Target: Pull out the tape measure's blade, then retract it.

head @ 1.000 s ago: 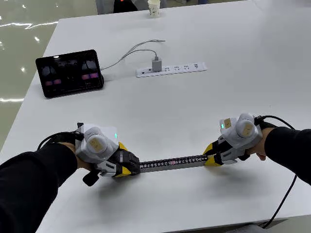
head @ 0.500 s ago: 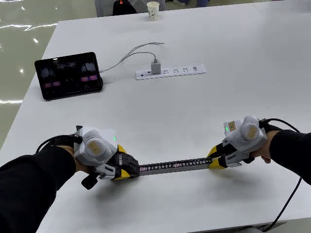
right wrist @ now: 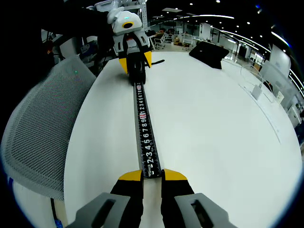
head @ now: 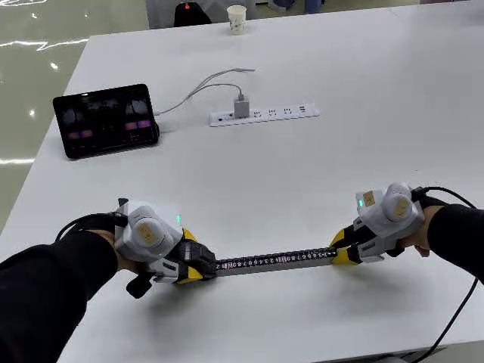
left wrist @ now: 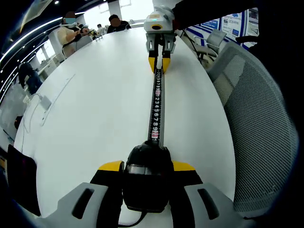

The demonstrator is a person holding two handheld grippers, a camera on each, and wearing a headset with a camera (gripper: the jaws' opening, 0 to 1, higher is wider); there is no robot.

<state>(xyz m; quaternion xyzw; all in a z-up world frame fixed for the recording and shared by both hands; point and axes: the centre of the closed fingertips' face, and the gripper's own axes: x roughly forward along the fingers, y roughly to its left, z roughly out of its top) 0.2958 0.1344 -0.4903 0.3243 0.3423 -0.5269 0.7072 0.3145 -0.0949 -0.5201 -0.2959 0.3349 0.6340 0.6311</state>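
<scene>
Left tool [head: 195,266] clamps its yellow-tipped jaws on the black tape measure case [left wrist: 147,185]. The right tool [head: 345,248] pinches the tip of the dark numbered blade [head: 276,262], stretched straight between them over the white table [head: 318,166]. Beyond lie a black tablet [head: 106,119] and a white power strip [head: 265,111].
</scene>
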